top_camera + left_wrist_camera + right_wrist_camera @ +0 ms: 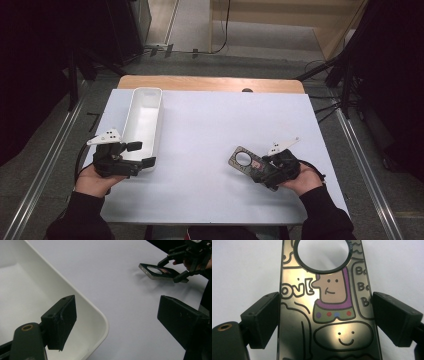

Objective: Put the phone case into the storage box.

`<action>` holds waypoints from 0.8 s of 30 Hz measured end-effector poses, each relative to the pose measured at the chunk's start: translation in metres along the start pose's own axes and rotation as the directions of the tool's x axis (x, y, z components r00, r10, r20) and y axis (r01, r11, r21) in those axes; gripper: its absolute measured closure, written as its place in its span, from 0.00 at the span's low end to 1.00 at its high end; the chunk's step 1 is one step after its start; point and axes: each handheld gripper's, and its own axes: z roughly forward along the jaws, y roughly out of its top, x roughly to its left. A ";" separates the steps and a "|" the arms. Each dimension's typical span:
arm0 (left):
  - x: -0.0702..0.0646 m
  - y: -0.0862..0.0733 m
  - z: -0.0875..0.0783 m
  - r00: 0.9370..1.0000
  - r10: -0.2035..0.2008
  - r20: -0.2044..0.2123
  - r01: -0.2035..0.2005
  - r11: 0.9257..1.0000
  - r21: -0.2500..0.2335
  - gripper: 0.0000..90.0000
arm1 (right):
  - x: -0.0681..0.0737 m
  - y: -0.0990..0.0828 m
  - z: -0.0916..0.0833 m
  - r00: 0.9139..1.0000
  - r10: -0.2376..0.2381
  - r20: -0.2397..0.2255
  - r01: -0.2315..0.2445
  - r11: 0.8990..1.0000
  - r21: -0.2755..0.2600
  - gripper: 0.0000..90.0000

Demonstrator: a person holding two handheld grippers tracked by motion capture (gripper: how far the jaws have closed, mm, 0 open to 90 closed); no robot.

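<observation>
A flat, glossy dark plate (329, 315) with a round hole at its far end and cartoon figures outlined in black, one in purple, is seen on the right of the white counter (210, 125). It is clamped by its long edges between the jaws of the right gripper (265, 167), with its far end raised off the counter. The left gripper (140, 154) is held released, its jaws straddling the near right corner of a long, smooth white tray (142, 120) at the left.
</observation>
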 end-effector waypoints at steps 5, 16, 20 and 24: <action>-0.004 0.005 0.001 1.000 -0.001 0.000 0.001 1.000 0.013 0.17 | 0.001 0.003 -0.004 1.000 0.020 -0.001 -0.020 1.000 -0.021 0.12; -0.013 0.016 0.010 0.999 -0.034 0.031 0.034 0.999 0.003 0.17 | 0.005 0.009 -0.010 0.998 0.061 -0.011 -0.062 0.996 -0.062 0.12; -0.017 0.020 0.015 0.999 -0.022 0.031 0.022 1.000 0.013 0.17 | 0.006 0.011 -0.012 0.996 0.086 -0.005 -0.086 0.994 -0.069 0.12; -0.020 0.023 0.015 1.000 -0.012 0.020 0.012 1.000 0.010 0.25 | 0.007 0.013 -0.012 0.995 0.104 -0.004 -0.104 0.991 -0.079 0.12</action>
